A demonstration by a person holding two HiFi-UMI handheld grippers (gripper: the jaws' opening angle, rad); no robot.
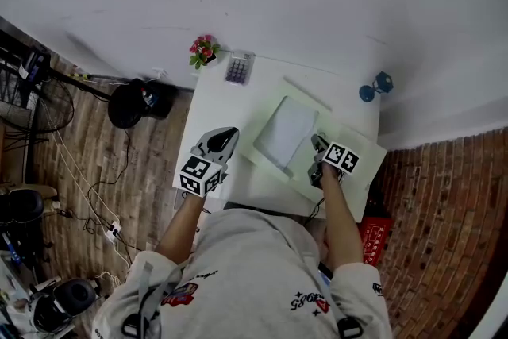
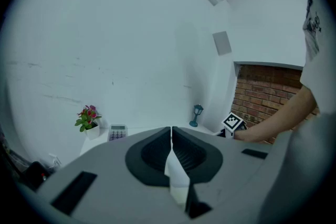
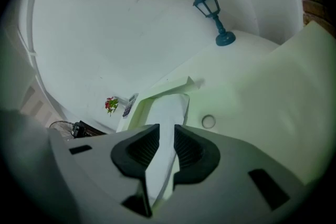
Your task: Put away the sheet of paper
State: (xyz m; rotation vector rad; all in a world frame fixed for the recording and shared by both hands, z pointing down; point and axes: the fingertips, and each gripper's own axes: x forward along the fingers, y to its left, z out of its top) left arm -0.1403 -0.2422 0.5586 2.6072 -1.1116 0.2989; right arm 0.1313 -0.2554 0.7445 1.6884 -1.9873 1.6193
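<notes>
A white sheet of paper (image 1: 284,131) lies on an open pale green folder (image 1: 361,145) on the white table (image 1: 218,103). My right gripper (image 1: 317,144) is at the sheet's near right edge. In the right gripper view the paper (image 3: 170,110) runs up between the two jaws of that gripper (image 3: 166,132); a gap shows on both sides of it, so the gripper stands open around the edge. My left gripper (image 1: 226,134) hovers over the table left of the folder. Its jaws meet at the tips, so the left gripper (image 2: 171,131) is shut with nothing held.
A small flower pot (image 1: 203,52), a calculator (image 1: 238,67) and a blue toy lamp (image 1: 375,87) stand at the table's far edge. The folder (image 3: 262,86) has a round snap (image 3: 208,121). On the floor are a black bag (image 1: 131,103) and a red crate (image 1: 373,238).
</notes>
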